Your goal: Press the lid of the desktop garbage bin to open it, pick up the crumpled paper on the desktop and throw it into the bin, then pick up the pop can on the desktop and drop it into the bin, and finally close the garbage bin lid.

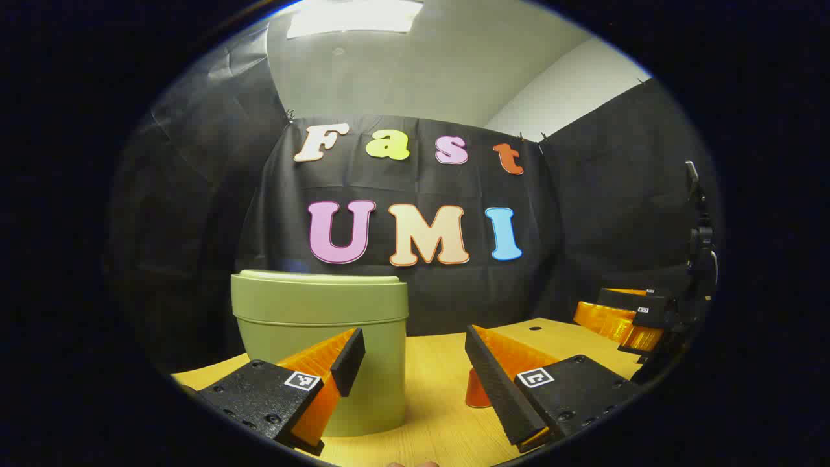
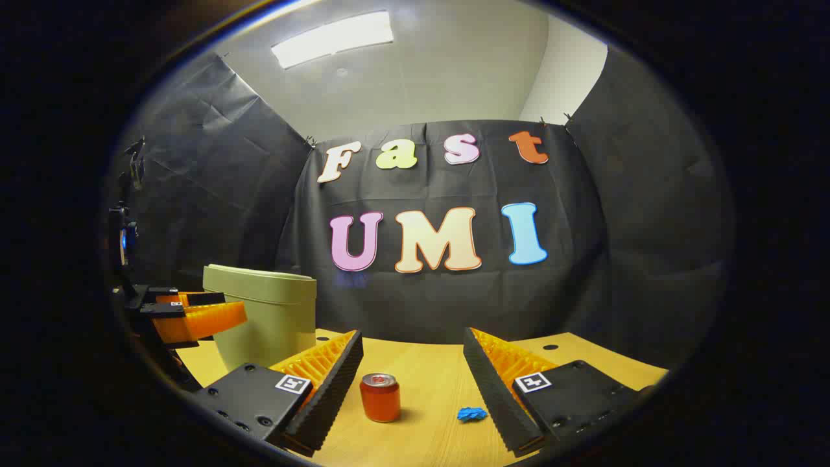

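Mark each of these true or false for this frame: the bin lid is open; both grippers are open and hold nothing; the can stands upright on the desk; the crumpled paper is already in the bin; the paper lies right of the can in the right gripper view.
1. The bin lid is open. False: it sits shut on the bin.
2. The left gripper and right gripper are open and hold nothing. True.
3. The can stands upright on the desk. True.
4. The paper is in the bin. False: it lies on the desk.
5. The paper lies right of the can in the right gripper view. True.
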